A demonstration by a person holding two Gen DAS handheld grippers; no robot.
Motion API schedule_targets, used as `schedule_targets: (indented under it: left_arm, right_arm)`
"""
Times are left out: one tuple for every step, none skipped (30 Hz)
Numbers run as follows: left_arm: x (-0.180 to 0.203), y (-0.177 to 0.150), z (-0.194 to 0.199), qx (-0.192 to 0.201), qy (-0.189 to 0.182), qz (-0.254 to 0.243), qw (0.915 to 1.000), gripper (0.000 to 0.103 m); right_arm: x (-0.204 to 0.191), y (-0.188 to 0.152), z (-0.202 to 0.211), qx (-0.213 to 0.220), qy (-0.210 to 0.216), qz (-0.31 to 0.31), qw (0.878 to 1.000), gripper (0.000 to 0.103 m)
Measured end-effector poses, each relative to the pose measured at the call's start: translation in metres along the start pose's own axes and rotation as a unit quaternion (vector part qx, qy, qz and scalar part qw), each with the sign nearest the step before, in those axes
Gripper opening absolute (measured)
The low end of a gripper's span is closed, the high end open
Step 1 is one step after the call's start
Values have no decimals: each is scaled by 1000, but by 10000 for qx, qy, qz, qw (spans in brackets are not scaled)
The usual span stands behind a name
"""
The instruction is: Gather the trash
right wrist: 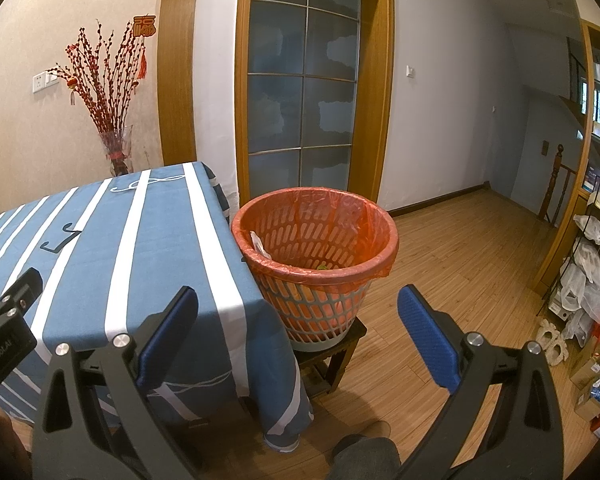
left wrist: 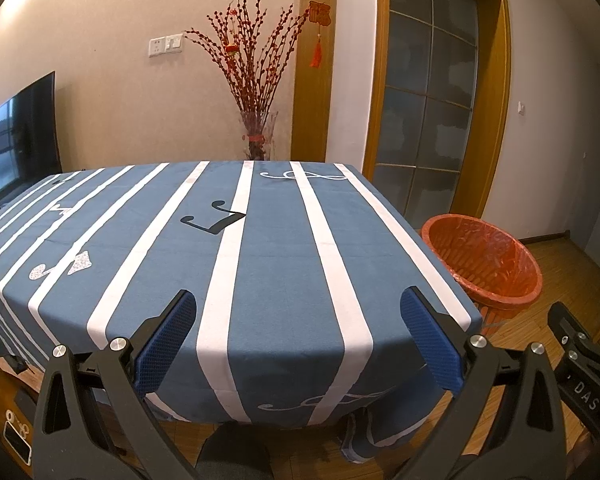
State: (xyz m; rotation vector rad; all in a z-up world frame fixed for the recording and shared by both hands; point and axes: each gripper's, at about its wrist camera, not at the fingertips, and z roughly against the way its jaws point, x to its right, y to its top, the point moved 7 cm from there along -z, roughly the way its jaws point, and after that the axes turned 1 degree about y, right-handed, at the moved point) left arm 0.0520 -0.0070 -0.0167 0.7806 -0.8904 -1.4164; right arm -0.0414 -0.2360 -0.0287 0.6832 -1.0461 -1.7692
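A grey slatted waste basket (right wrist: 316, 256) lined with an orange bag stands on a low dark stool right of the table; it also shows in the left wrist view (left wrist: 482, 264). A white scrap (right wrist: 260, 245) and a small green bit (right wrist: 322, 267) lie inside it. My left gripper (left wrist: 298, 340) is open and empty, held over the table's near edge. My right gripper (right wrist: 298, 340) is open and empty, in front of the basket and the table corner. The right gripper's body shows in the left wrist view (left wrist: 580, 364); the left gripper's body shows in the right wrist view (right wrist: 8, 328).
The table (left wrist: 284, 264) wears a blue cloth with white stripes and music notes. A glass vase of red branches (left wrist: 258, 136) stands behind it, a TV (left wrist: 20, 148) at left. A glass door (right wrist: 304, 92) is behind the basket. A cluttered shelf rack (right wrist: 592, 272) stands at right on the wood floor.
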Motion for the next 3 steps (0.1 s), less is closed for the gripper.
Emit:
schedule_targets:
  left_arm:
    - [0,0,0,-5,1,3,10000,100]
    - [-1,0,0,-11,3,5,10000,100]
    - [0,0,-1,-13,6,1,10000,100]
  right_arm:
    - [-1,0,0,2,1,1,10000,98]
    - [0,0,0,-2,0,-1,10000,98]
    - [-1,0,0,-2,1,-1,10000,98]
